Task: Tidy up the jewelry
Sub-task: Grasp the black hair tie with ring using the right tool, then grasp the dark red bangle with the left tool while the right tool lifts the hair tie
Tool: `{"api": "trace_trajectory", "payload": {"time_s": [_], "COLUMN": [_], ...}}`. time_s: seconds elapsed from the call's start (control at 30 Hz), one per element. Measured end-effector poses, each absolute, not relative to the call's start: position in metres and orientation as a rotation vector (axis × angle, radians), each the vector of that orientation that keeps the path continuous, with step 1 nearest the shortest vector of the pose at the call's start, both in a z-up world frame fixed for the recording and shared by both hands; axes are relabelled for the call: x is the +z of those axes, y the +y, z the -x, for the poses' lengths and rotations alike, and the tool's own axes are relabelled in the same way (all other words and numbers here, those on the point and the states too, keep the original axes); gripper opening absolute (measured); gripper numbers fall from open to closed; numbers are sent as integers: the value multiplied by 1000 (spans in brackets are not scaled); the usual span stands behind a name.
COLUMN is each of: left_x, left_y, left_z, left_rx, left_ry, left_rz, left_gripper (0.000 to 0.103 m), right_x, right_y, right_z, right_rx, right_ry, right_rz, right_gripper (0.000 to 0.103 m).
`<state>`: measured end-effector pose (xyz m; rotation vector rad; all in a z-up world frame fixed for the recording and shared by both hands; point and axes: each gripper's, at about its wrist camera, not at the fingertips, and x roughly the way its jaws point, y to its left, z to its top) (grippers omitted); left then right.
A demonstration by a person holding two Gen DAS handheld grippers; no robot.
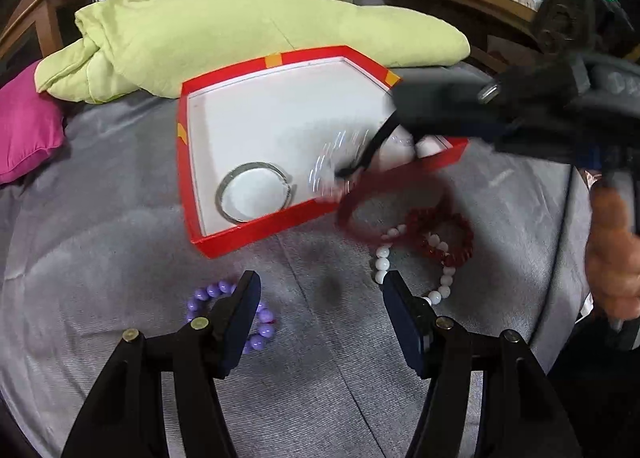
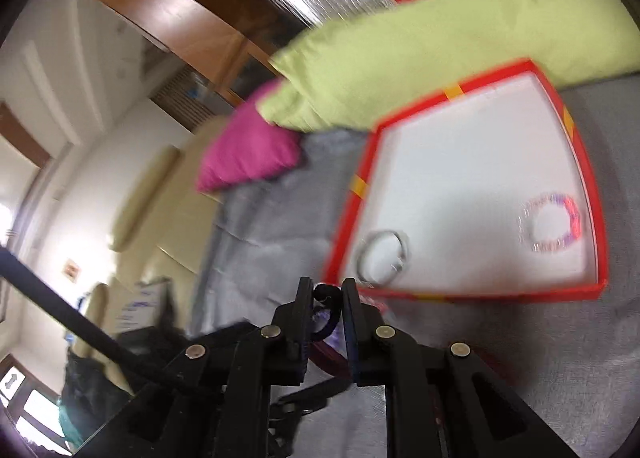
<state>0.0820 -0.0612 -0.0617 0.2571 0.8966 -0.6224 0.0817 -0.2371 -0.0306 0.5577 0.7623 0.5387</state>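
From my remote station I see the red box (image 1: 256, 234) on the grey bedspread (image 1: 120, 258) holding a silver bangle (image 1: 252, 193) and a sparkly beaded bracelet (image 2: 552, 222). My right gripper (image 2: 327, 308) is clenched on a dark red bangle (image 1: 384, 193); my left gripper (image 1: 320, 310) hangs released above purple (image 1: 264, 318), white (image 1: 440, 282) and red bead bracelets (image 1: 444, 234).

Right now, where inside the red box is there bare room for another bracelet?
Most of the red box floor is bare: the far half toward the green blanket. Crowded: the near corner with the silver bangle, and the sparkly bracelet.
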Motion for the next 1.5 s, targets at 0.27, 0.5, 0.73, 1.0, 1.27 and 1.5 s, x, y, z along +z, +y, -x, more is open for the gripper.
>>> {"api": "trace_trajectory", "payload": {"time_s": [0.27,0.5,0.73,1.0,1.27,1.5], "left_x": [-65,-64,-70,-73,-79,-92], "left_y": [-38,-44,-64,-80,-86,-99], "left_z": [-91,-92,-91,-104,-119,-125], "left_rx": [-552,-560,-561,-544,-533,-519], "left_ry": [923,918,929,935,953,980], "left_rz": [-245,-242,-270,-221,-182,-229], "left_gripper": [65,65,65,65,58,36], "right_x": [-37,-59,-54,-50,-57,-62], "right_y": [-300,-351,-378,-401,-393,-380], "right_z": [-70,-66,-58,-52,-56,-58], "right_rx": [15,-106,-199,-222,-166,-119], "right_ry": [906,1015,1010,938,977,1005], "right_rz": [-320,-425,-487,-543,-507,-481], "right_gripper": [16,15,42,61,61,60]}}
